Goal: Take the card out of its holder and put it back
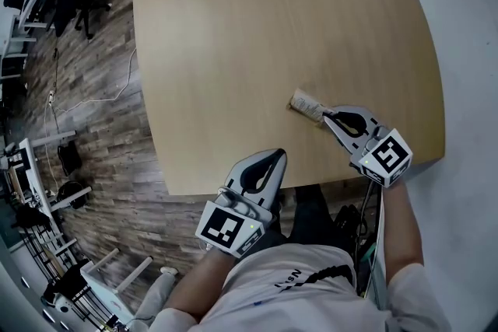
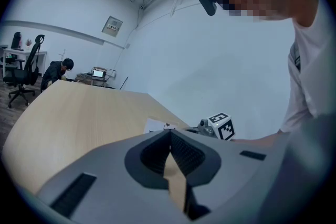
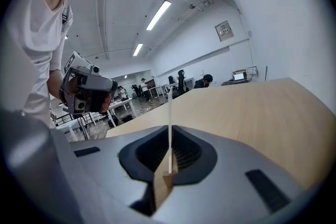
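A small white card (image 1: 306, 105) with a tan edge sits near the table's front right; I cannot tell card from holder. My right gripper (image 1: 327, 116) is shut on its near end. In the right gripper view the card (image 3: 170, 107) shows edge-on as a thin white line rising between the closed jaws of the right gripper (image 3: 170, 131). My left gripper (image 1: 278, 154) hovers at the table's front edge, shut with nothing in it. In the left gripper view the left gripper (image 2: 169, 134) has its jaws together, and beyond it show the card (image 2: 156, 125) and the right gripper's marker cube (image 2: 222, 126).
The light wooden table (image 1: 257, 35) stretches away bare beyond the card. Its front edge (image 1: 233, 186) runs just under the left gripper. Wood-plank floor with cables, chairs and racks (image 1: 47, 167) lies to the left. A person (image 2: 56, 72) sits at the table's far end.
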